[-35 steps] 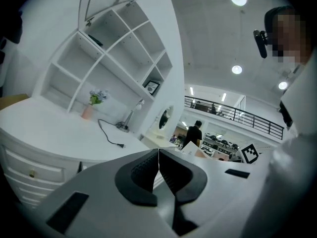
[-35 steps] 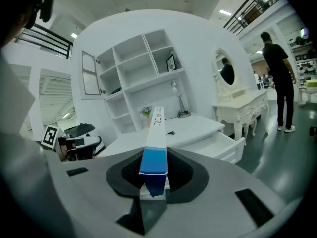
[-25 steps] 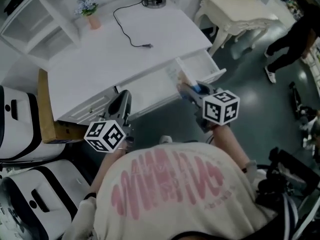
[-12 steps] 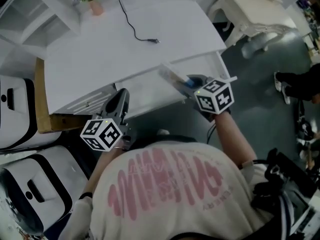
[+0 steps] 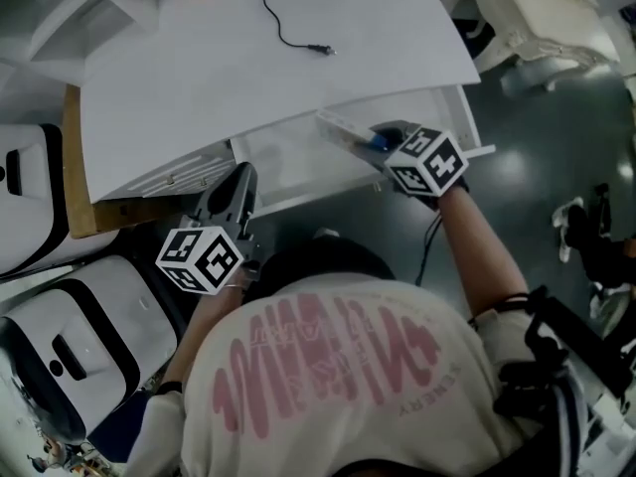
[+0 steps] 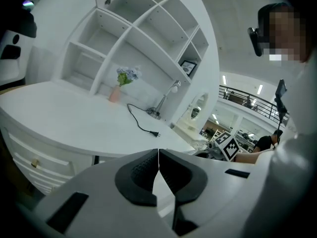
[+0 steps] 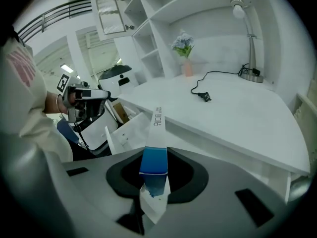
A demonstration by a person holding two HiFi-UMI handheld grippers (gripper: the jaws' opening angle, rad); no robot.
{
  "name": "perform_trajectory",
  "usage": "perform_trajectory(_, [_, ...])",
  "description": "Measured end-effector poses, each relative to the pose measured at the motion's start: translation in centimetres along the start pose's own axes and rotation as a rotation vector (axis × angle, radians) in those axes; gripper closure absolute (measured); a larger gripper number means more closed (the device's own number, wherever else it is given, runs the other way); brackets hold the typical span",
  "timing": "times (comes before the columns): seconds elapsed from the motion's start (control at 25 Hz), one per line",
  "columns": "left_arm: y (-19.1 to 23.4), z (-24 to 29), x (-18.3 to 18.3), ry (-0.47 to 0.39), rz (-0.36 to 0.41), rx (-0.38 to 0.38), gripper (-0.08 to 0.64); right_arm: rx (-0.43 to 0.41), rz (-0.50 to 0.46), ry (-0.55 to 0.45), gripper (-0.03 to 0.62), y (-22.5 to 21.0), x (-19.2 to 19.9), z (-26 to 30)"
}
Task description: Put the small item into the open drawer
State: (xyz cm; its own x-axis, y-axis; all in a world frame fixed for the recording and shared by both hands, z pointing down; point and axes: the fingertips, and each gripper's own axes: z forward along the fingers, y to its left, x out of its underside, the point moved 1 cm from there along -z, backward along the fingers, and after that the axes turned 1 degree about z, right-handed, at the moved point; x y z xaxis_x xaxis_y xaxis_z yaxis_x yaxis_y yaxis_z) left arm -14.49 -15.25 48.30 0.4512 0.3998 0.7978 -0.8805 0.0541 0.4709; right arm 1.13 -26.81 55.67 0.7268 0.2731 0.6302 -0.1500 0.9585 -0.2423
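Over the open drawer, the right gripper holds a blue-and-white box.

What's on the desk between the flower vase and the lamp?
A black cord with a plug, trailing from the lamp toward the vase; the right gripper view shows it.

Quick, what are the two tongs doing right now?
Left tongs: closed, holding nothing.
Right tongs: closed on the blue-and-white box.
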Motion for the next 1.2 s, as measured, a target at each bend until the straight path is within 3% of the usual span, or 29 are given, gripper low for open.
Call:
perform_trajectory(0.36, [1.4,0.9,2.1,0.034,-0.035,-0.03,0.528,-0.079,-0.119,0.167,0.502,-1.3,1.9,3.8])
perform_trajectory(0.72, [1.5,2.4,3.7,0.089,-0.053,-0.023,0.528,-0.172,-0.128,0.265,0.502,-1.7,3.6,5.6])
perform_trajectory(1.04, [2.5,2.5,5.0,0.137,-0.038,-0.034,0.528,-0.237,-0.091,0.271,0.502,-1.6,4.0,7.8])
perform_trajectory(1.2, [2.1,2.7,5.1,0.164,0.06,-0.012,0.528,-0.264,-0.061,0.265,0.502,-1.3,4.2,8.2])
